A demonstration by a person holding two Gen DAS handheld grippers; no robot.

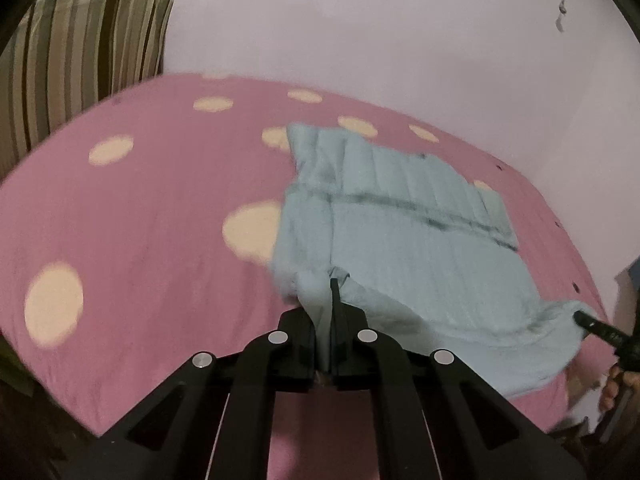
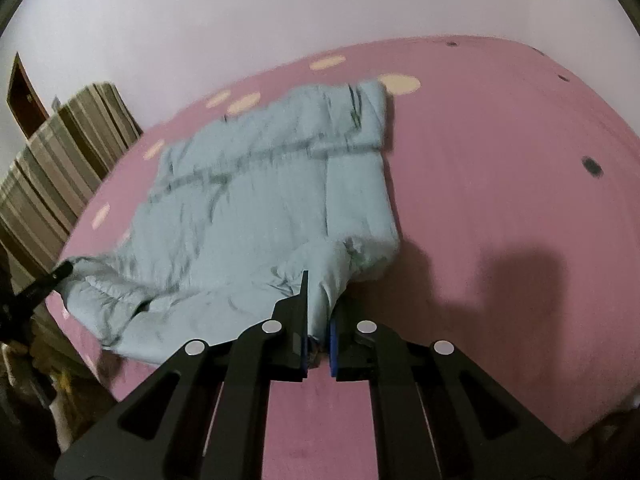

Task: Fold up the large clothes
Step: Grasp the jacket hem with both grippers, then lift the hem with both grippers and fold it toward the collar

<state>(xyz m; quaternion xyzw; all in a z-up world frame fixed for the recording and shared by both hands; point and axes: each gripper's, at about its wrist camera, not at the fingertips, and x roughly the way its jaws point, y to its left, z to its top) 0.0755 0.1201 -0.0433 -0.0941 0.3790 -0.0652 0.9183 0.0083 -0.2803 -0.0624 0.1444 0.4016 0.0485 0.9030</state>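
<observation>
Two grippers are engaged on one garment. The left gripper (image 1: 325, 312) has its fingers closed together on a bunched near corner of the pale blue garment (image 1: 400, 232), and cloth is visibly pinched between them. The right gripper (image 2: 320, 312) is likewise clamped on the opposite near corner of the same garment (image 2: 256, 208); fabric fills the narrow gap between its blue-padded fingers (image 2: 333, 340).

Location: the garment lies on the pink spotted bed sheet (image 1: 140, 208), roughly mid-bed, its far end toward the wall and its near edge raised off the sheet by both grippers. A striped cushion (image 1: 80, 60) stands at the bed's far corner, well apart from the garment.

Progress assessment: the garment appears already narrowed, with a layered strip along one long side suggesting a side fold. The near edge is held but not yet carried over. Remaining work, as judged: bring the near edge toward the far end, lay it flat, release, then reduce further if required. Motion blur limits finer detail.
</observation>
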